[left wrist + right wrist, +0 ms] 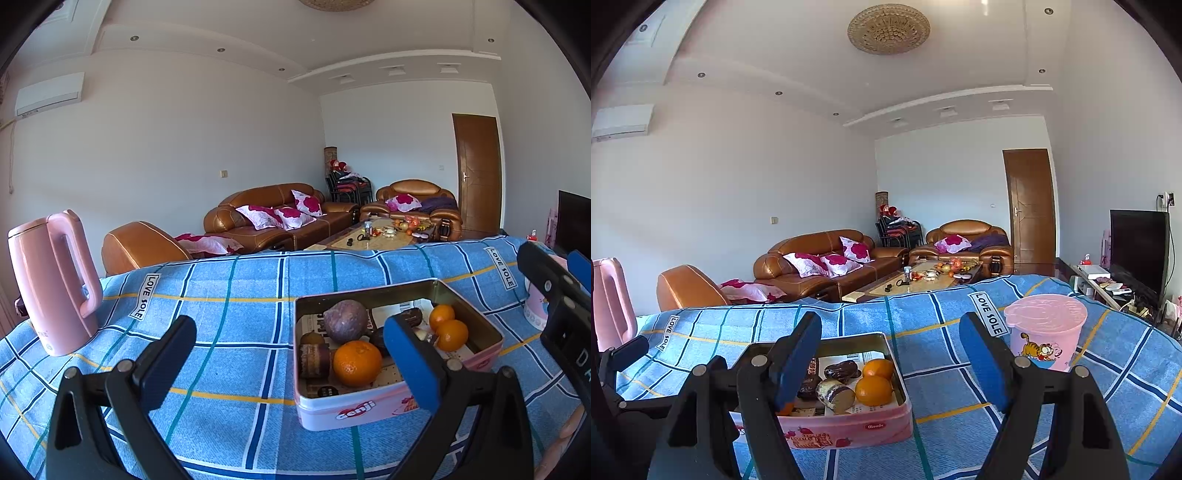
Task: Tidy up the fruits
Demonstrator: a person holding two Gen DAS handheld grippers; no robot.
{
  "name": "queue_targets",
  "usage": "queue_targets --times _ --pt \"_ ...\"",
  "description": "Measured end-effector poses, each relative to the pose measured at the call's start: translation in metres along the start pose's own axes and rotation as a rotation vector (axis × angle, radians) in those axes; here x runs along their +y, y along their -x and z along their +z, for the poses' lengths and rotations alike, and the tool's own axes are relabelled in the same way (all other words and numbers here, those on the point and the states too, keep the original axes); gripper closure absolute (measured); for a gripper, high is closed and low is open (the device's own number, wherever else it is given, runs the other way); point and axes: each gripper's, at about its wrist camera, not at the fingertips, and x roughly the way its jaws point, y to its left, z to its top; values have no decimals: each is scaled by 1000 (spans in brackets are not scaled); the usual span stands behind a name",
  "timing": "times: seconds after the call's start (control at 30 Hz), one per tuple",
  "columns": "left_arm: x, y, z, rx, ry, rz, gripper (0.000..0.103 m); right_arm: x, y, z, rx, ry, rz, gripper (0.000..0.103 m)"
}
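On blue cloth (229, 295), fruit tin (369, 406)

Three round orange tangerines sit in the open pink rectangular tin (373, 408): the biggest (357, 363) toward its near side, two smaller ones (447, 326) touching each other at the right wall. A dull purple round fruit (345, 320) rests behind the biggest tangerine, among dark wrapped snacks (842, 370).

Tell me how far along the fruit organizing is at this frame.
Nothing looks sorted yet. The pink tin holds three oranges, a purple fruit and wrapped snacks mixed together. Nothing is in hand: left gripper and right gripper hover open and empty above the cloth. The pink bucket has its lid on. All picking remains.
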Motion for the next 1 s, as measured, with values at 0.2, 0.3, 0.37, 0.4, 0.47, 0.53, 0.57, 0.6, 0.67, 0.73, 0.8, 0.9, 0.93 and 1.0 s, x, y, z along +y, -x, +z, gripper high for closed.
queue_targets --times 0.2,0.3,0.37,0.4,0.47,0.53,0.57,0.6,0.67,0.73,0.8,0.9,0.93,1.0 --pt "0 0 0 0 1 -1 0 0 0 0 1 0 0 24" --pt "0 0 0 -1 0 -1 0 0 1 0 2 -1 2 24" --pt "0 0 0 0 0 -1 0 -1 0 1 4 -2 2 24" --pt "0 -1 0 1 0 -1 0 0 1 1 4 -1 1 24" --pt "0 -1 0 3 1 0 0 0 1 1 4 -2 -1 24" --pt "1 -2 -1 12 4 -2 0 -1 1 1 5 -3 -1 24" --pt "1 -3 -1 19 5 -9 0 -1 1 1 5 -2 -1 24" --pt "1 -5 -1 26 5 -13 0 -1 1 1 5 -2 -1 24" --pt "1 -6 -1 30 4 -7 0 -1 1 1 7 -2 -3 24" --pt "2 -7 -1 36 9 0 0 -2 -2 0 12 -5 -7 24" --pt "4 -9 -1 47 19 -36 0 -2 -3 0 21 -8 -11 24" --pt "6 -10 -1 57 31 -33 0 -3 -4 -1 28 -15 -13 24" --pt "6 -10 -2 58 32 -33 0 -3 -4 -1 28 -15 -13 24" --pt "6 -10 -2 61 34 -26 0 -3 -4 -1 28 -14 -14 24"
